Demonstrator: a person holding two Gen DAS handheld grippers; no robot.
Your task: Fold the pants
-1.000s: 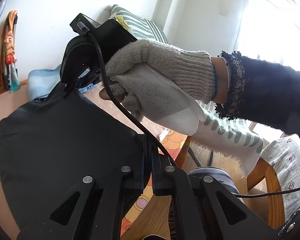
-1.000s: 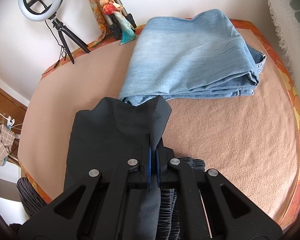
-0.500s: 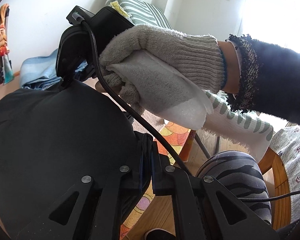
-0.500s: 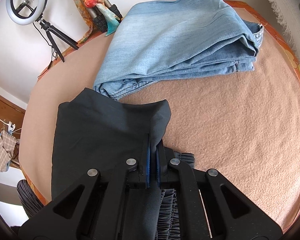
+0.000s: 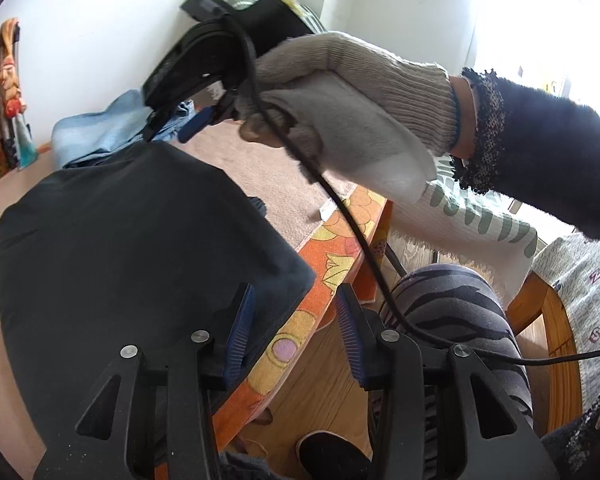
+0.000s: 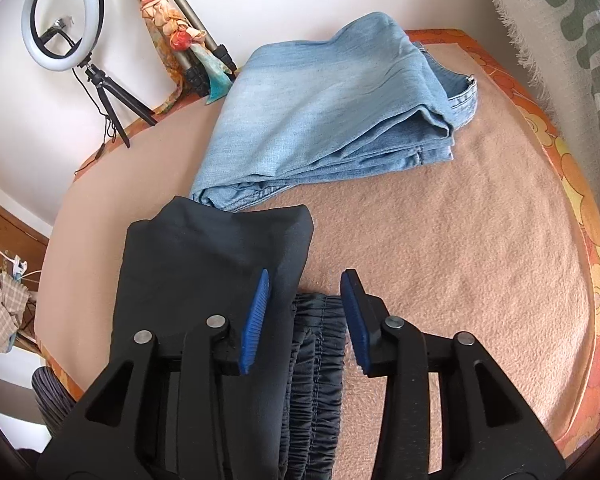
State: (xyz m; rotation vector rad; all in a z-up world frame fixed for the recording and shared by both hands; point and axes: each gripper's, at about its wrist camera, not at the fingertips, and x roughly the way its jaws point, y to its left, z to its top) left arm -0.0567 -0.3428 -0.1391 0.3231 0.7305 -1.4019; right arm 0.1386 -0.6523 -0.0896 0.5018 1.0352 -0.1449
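Note:
Black pants (image 5: 120,260) lie folded on the tan blanket of the table (image 6: 460,260). My left gripper (image 5: 294,332) hovers at the table's near edge with its jaws opening; a corner of the black cloth reaches in between the pads, which do not press on it. My right gripper (image 6: 305,316) also has its jaws opening, above the folded-over flap of the black pants (image 6: 204,264) and their gathered elastic waistband (image 6: 316,344); nothing is pinched. In the left wrist view a gloved hand (image 5: 340,80) holds the right gripper (image 5: 176,128) just above the far edge of the pants.
Folded blue jeans (image 6: 328,112) lie on the far part of the table. A ring light (image 6: 62,16) and a tripod draped with a scarf (image 6: 172,28) stand by the wall. A striped throw (image 6: 580,40) hangs at the right. A person's striped legging (image 5: 452,320) and a wooden chair (image 5: 552,320) are beside the table edge.
Both grippers were shut on black cloth and now stand apart with the cloth released. The lifted flap has dropped onto the pants. The right gripper has drawn back from the jeans.

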